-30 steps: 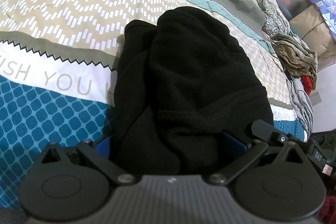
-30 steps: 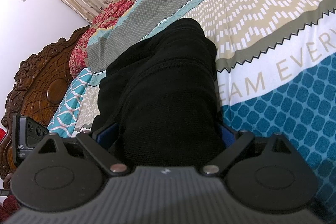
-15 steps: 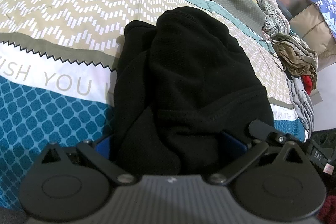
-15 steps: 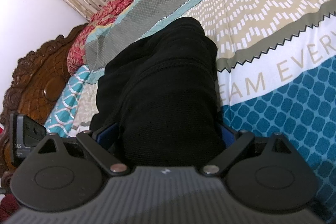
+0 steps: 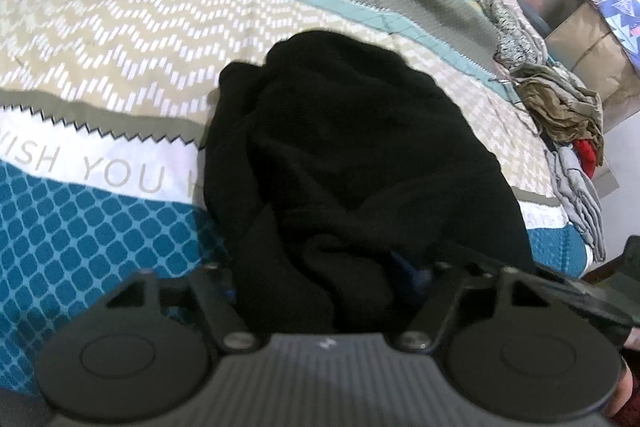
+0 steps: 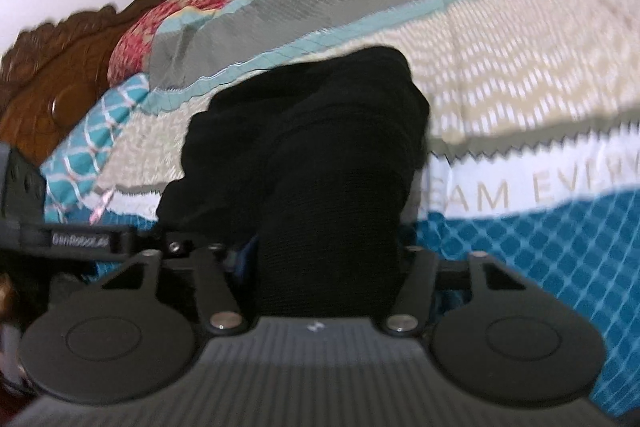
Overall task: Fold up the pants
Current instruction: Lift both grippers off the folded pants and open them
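Observation:
Black pants (image 5: 352,147) lie folded in a thick bundle on the patterned bedspread (image 5: 120,47), and their near end bunches up between my left gripper's jaws. My left gripper (image 5: 324,267) is closing, and the cloth is pinched into folds between its pads. In the right wrist view the same pants (image 6: 320,147) run away from me over the bedspread (image 6: 520,87). My right gripper (image 6: 324,251) is closing too, and the near end of the bundle fills the gap between its jaws. Cloth hides the fingertips of both grippers.
A heap of olive, red and grey clothes (image 5: 560,107) lies at the bed's right edge, with boxes and a blue bag (image 5: 580,39) beyond it. A carved wooden headboard (image 6: 52,79) and a red floral pillow (image 6: 192,11) stand at the left. The other gripper's body (image 6: 24,195) sits close by.
Both grippers' jaws have narrowed from wide apart onto the near end of the pants, bunching the cloth. The right wrist view has rolled and lifted a little; the left has barely shifted.

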